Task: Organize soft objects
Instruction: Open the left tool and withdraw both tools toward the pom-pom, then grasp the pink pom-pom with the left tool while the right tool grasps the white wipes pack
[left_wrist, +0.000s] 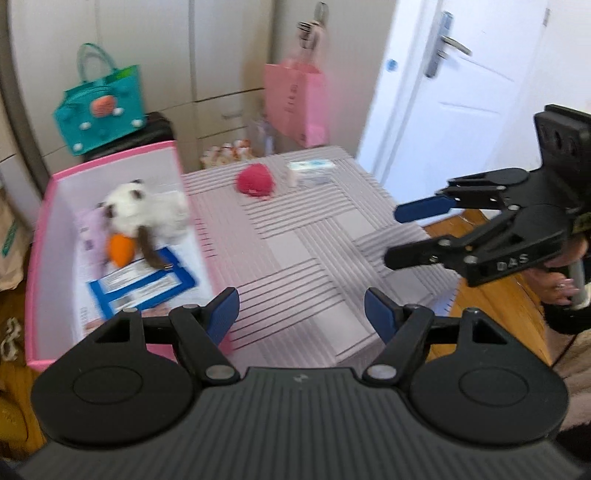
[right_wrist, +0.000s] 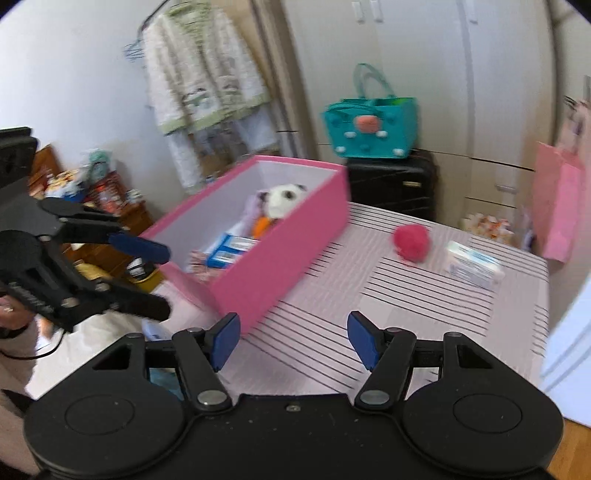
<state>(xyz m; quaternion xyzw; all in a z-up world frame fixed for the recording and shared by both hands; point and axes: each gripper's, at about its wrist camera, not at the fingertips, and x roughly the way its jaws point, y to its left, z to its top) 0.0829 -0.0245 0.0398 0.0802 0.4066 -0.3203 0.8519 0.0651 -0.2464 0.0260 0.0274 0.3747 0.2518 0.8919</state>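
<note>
White door (left_wrist: 454, 110) only in left view; hanging clothes (right_wrist: 203, 85) only right

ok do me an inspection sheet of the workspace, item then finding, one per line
Surface: striped table, bare in front of both claws.
Job's things: pink box on the table's edge holds a white plush toy, an orange piece and a blue-edged packet; red soft ball and white packet lie on the table.
Clutter: teal bag on a black case; pink bag hanging.
Grippers: left claw open, empty; right claw open, empty.
Cables: dark cord under the left hand, partly seen.
Surroundings: wardrobe, white door, hanging clothes, wooden floor.
</note>
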